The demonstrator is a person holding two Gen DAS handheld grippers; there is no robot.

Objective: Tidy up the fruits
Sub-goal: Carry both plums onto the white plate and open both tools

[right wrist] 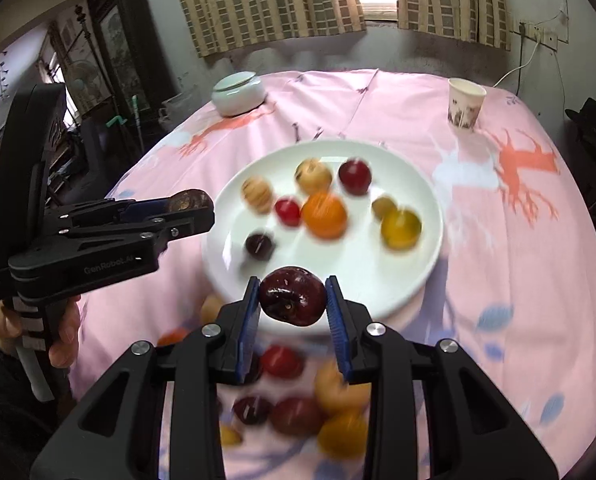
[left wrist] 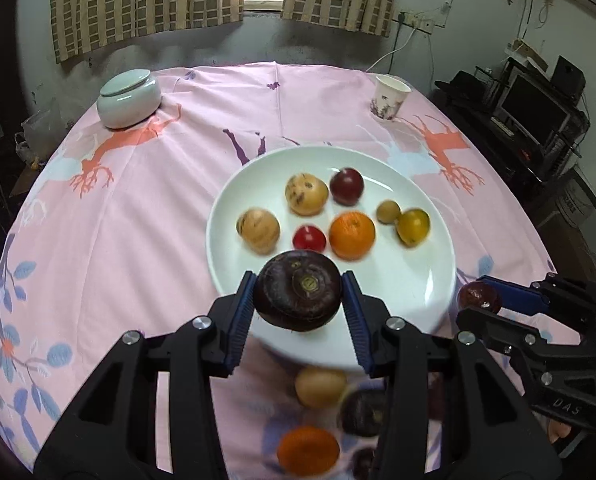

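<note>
We see a pink-clothed bench [left wrist: 138, 200] under curtains [left wrist: 146, 0]; left hand-held gripper [right wrist: 190, 206] (marked "GenRobot.AI") pinches a dark flat fruit [left wrist: 298, 294], right hand-held gripper [right wrist: 292, 298] a dark red fruit [right wrist: 292, 296].

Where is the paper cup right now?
The paper cup stands upright at the table's far right in both wrist views, on the pink cloth beyond the white plate, opposite the lidded ceramic jar.
</note>
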